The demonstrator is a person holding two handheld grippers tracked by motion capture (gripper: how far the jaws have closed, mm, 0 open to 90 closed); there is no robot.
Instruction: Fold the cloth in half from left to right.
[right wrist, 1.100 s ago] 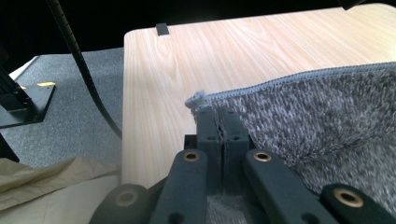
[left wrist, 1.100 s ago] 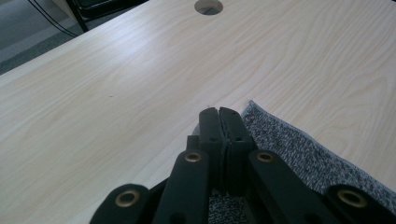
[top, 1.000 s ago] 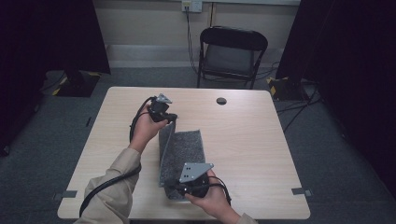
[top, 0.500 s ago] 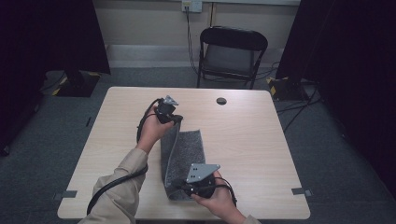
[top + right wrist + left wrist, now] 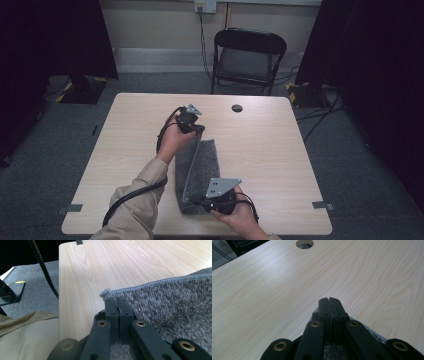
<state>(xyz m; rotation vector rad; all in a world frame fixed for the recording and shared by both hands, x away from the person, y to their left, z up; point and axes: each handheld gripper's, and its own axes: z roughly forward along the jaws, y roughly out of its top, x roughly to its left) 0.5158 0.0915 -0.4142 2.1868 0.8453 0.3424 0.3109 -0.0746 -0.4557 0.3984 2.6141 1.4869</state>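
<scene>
A grey fuzzy cloth [image 5: 201, 161] lies folded along the middle of the wooden table [image 5: 280, 150]. Its upper layer is lifted along one long edge. My left gripper [image 5: 198, 131] is shut on the cloth's far corner; in the left gripper view the jaws [image 5: 329, 300] meet, with grey cloth [image 5: 373, 332] pinched beneath them. At the near end my right gripper [image 5: 197, 202] is shut on the near corner. The right gripper view has its jaws [image 5: 115, 301] closed just under the cloth's stitched hem [image 5: 175, 297].
A round cable hole [image 5: 237, 108] sits in the table behind the cloth, also seen from the left gripper [image 5: 304, 243]. A black folding chair [image 5: 248, 59] stands beyond the far edge. Black cables trail from both grippers over the near left of the table.
Both hands have carried the lifted cloth edge to the right and slightly down. The raised flap now leans further over the lower layer.
</scene>
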